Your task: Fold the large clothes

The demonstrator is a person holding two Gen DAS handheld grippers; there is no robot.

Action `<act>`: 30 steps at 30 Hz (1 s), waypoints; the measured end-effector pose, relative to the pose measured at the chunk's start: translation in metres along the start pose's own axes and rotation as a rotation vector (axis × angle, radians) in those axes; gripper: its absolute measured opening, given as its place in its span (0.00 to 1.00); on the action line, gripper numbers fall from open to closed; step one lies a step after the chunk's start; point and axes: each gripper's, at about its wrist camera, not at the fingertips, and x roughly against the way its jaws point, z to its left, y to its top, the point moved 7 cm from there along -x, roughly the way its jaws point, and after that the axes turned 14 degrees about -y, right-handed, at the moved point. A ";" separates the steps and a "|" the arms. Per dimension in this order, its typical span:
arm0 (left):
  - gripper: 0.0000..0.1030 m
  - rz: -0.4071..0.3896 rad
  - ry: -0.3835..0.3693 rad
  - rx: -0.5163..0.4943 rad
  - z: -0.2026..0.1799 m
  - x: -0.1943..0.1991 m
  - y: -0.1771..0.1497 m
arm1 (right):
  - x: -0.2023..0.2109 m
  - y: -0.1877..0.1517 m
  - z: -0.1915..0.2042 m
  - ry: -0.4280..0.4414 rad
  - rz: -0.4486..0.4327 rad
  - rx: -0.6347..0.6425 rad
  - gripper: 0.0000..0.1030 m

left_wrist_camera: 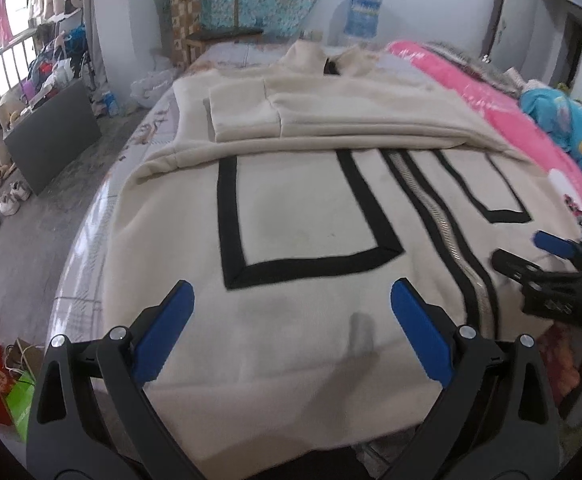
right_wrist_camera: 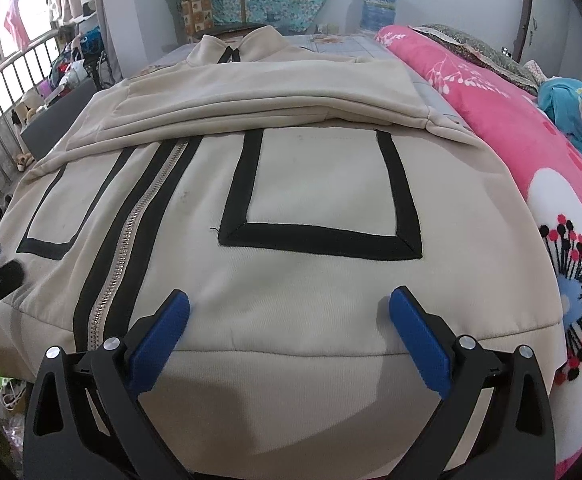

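Observation:
A large cream zip jacket [left_wrist_camera: 311,216] with black square trim and a metal zipper [left_wrist_camera: 447,220] lies flat on the bed, both sleeves folded across its chest. It fills the right wrist view [right_wrist_camera: 291,184] too. My left gripper [left_wrist_camera: 291,300] is open and empty just above the jacket's hem, left of the zipper. My right gripper [right_wrist_camera: 289,312] is open and empty above the hem, right of the zipper [right_wrist_camera: 131,232]. The right gripper also shows at the right edge of the left wrist view [left_wrist_camera: 531,256].
A pink flowered quilt [right_wrist_camera: 511,120] lies along the bed's right side with a blue garment [right_wrist_camera: 575,112] on it. A wooden chair [left_wrist_camera: 211,24] stands past the bed's far end. Shoes [left_wrist_camera: 11,200], a dark board [left_wrist_camera: 51,136] and bags lie on the floor at left.

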 end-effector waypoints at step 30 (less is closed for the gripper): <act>0.73 0.020 -0.154 0.305 0.068 0.030 -0.097 | -0.002 0.000 0.000 -0.004 0.001 -0.001 0.94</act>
